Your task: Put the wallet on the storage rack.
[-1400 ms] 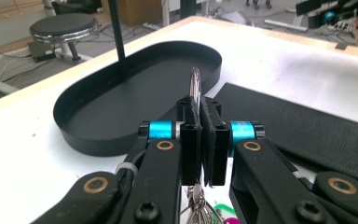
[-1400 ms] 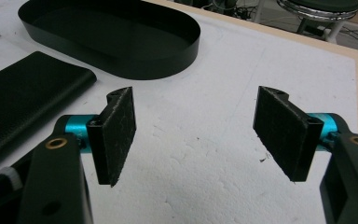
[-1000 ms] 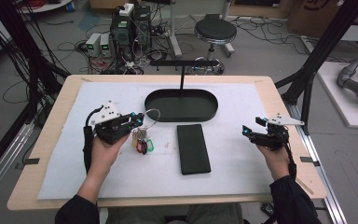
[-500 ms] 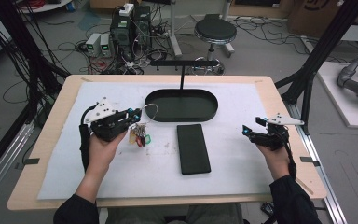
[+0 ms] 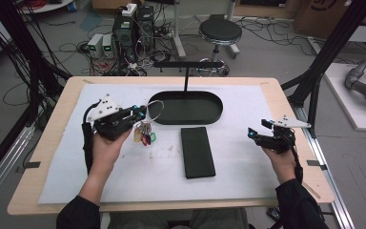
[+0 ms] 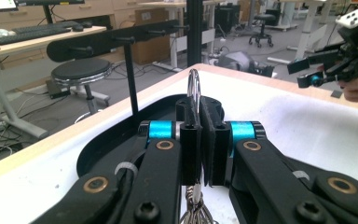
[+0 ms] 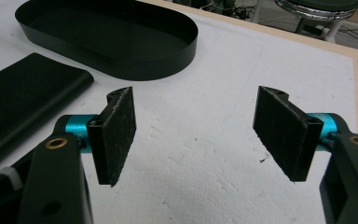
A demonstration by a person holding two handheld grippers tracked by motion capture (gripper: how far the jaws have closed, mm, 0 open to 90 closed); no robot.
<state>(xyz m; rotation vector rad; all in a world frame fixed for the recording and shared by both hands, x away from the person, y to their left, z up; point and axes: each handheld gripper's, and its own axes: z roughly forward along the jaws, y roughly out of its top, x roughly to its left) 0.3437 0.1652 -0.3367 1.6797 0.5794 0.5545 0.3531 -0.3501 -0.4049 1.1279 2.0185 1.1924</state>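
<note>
Left tool (image 5: 140, 114) clamped on the key ring (image 5: 155, 109), keys (image 5: 144, 135) dangling just above the counter (image 5: 52, 119). Black oval tray (image 5: 186, 108) sits right ahead of it, close. Right tool (image 5: 256, 134) open, empty, well apart; left hand is nearer.
</note>
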